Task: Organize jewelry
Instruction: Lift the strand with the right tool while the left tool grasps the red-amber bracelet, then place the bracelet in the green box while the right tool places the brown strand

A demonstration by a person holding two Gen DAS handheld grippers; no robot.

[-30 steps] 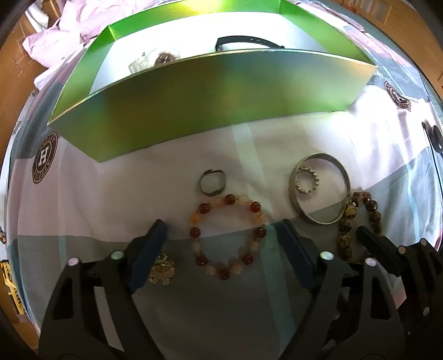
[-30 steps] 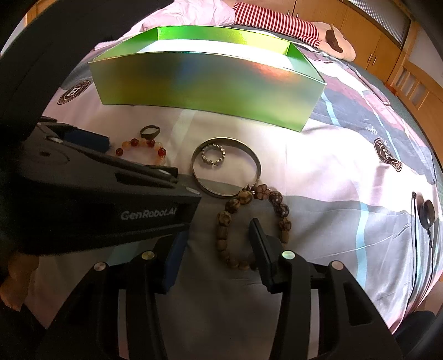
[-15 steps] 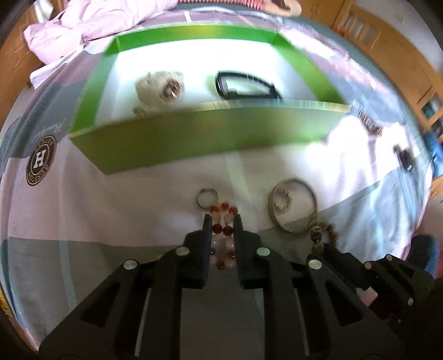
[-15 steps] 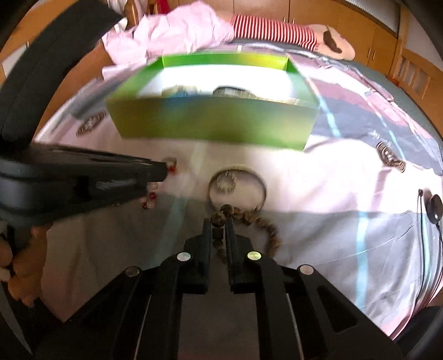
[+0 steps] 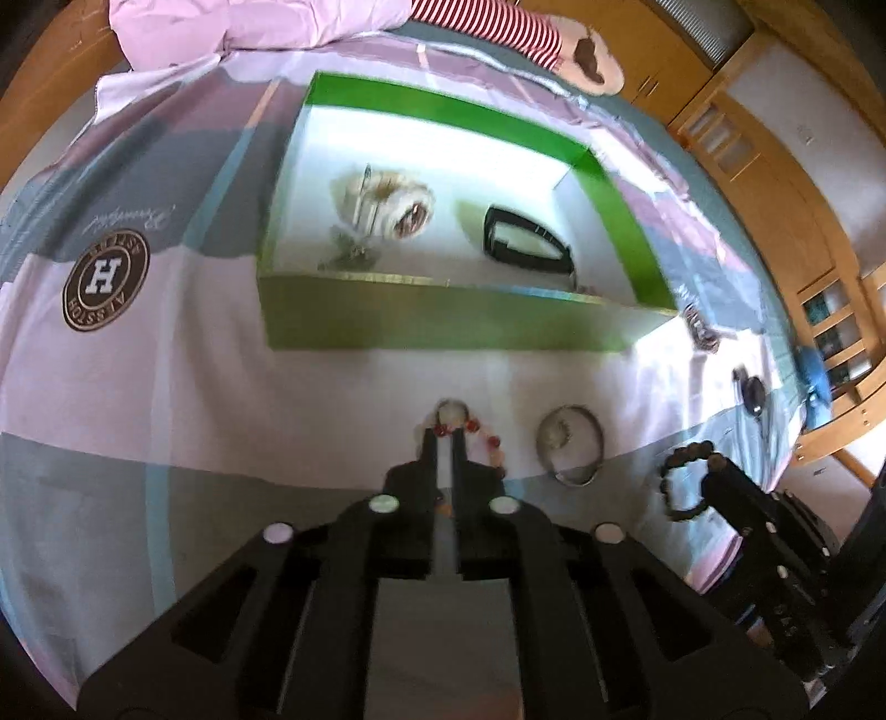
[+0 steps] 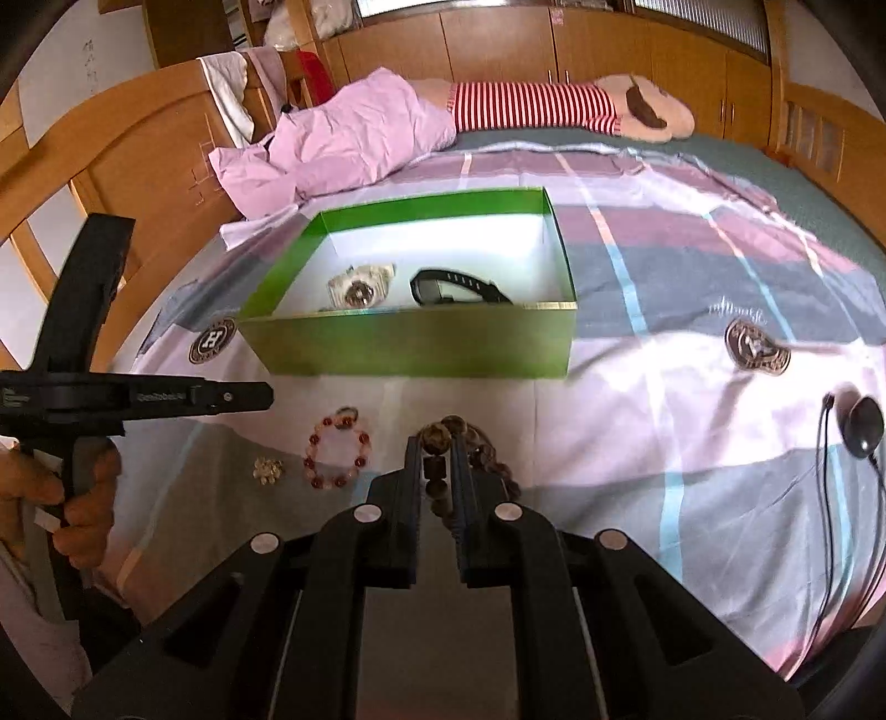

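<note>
— What sort of room is this?

— A bedroom in somebody's home. There's a wide bed (image 6: 692,310) under a pink and grey patchwork cover, a crumpled pink quilt (image 6: 343,144) heaped at its far end, and a striped stuffed toy (image 6: 559,105) beside it.

— Anything else?

— A curved wooden bed frame (image 6: 111,166), and wooden wardrobes (image 6: 554,39) along the far wall.

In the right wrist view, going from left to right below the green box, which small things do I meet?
Small gold ornament → red bead bracelet → brown bead bracelet → black round object with a cord.
</note>
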